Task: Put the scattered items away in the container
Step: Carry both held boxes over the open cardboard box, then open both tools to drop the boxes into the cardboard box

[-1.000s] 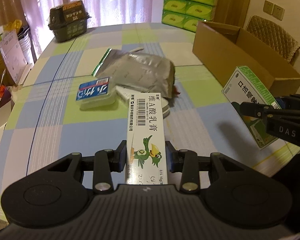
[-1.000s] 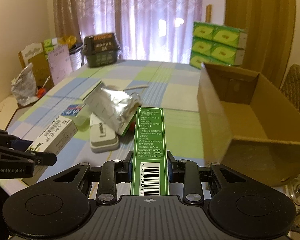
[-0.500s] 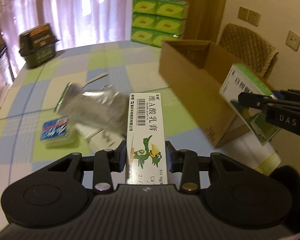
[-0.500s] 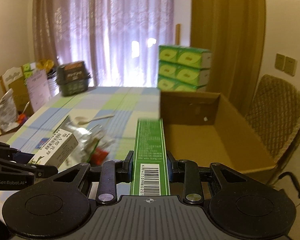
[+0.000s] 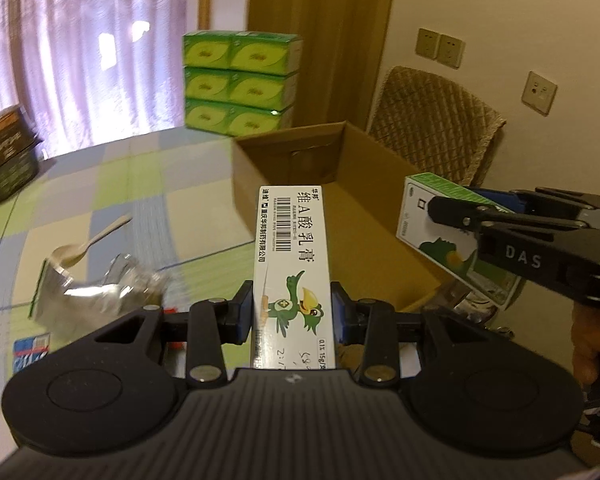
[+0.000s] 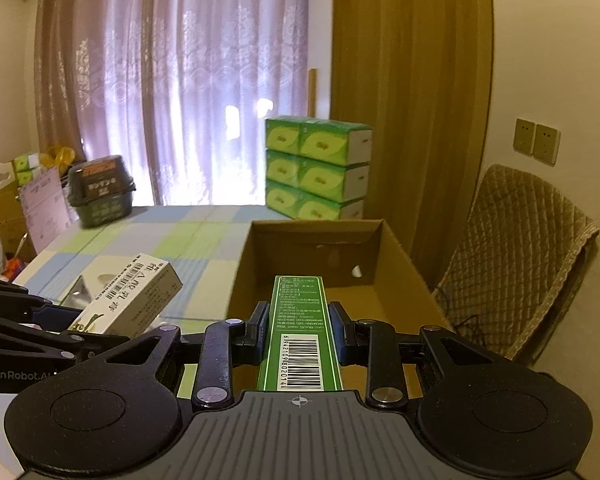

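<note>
Carry step: left gripper [image 5: 292, 314] clamps white ointment box [image 5: 292, 256], right gripper [image 6: 299, 334] clamps green box [image 6: 300, 328] (both raised); next, lower over cardboard box [image 6: 404, 252] and release.

Both grippers' fingers [image 5: 245, 312] clamped, side by side

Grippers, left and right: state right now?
Left gripper: shut on the white cardboard ointment box with a green bird.
Right gripper: shut on the green cardboard medicine box with a barcode.
</note>
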A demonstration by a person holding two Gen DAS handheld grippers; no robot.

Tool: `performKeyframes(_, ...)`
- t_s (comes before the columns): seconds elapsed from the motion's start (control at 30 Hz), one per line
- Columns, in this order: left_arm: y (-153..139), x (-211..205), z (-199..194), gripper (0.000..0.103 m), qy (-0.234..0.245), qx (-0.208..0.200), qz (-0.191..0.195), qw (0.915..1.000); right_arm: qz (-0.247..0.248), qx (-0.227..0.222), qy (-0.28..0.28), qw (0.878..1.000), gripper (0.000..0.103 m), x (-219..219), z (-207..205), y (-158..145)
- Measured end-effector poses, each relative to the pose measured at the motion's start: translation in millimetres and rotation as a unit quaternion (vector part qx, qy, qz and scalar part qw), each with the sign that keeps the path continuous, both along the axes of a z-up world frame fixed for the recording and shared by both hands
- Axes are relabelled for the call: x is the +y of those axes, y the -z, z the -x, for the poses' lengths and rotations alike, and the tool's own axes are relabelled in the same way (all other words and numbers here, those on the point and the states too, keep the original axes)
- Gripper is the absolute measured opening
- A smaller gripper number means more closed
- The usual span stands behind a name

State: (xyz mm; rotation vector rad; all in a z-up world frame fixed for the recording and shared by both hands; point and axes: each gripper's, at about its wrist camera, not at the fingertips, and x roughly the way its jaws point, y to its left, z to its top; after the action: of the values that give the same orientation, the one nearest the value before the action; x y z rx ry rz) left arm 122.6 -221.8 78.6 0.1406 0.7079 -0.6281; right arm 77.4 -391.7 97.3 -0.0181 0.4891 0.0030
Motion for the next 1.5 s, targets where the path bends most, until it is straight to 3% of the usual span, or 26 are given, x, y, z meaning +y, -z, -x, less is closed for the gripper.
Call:
performKeyframes(0.87, 11.2, -84.4, -57.0, 0.033, 0.036, 0.033, 0.023, 0.9985, -0.013, 0.029, 0.023, 0.999, 0.033, -55.5, -50.1, 33.9)
performKeyframes(1.3, 29.9, -97.8, -67.3, 0.033, 0.030, 0.053, 0.017, 0.9980, -0.015, 0.036, 0.027, 0.999, 0.033, -67.5, -62.0, 42.6)
performKeyframes(1.4, 29.6, -96.7, -69.0, 0.040, 0.024, 0.049, 0.018, 0.9983, -0.016, 0.038, 0.028, 0.999, 0.033, -68.0, -63.3, 43.8)
performKeyframes(1.5, 28.6, -93.1, -68.0, 0.040, 0.021, 0.042, 0.015, 0.9988, -0.014, 0.039, 0.027, 0.999, 0.033, -66.9, -64.5, 44.4)
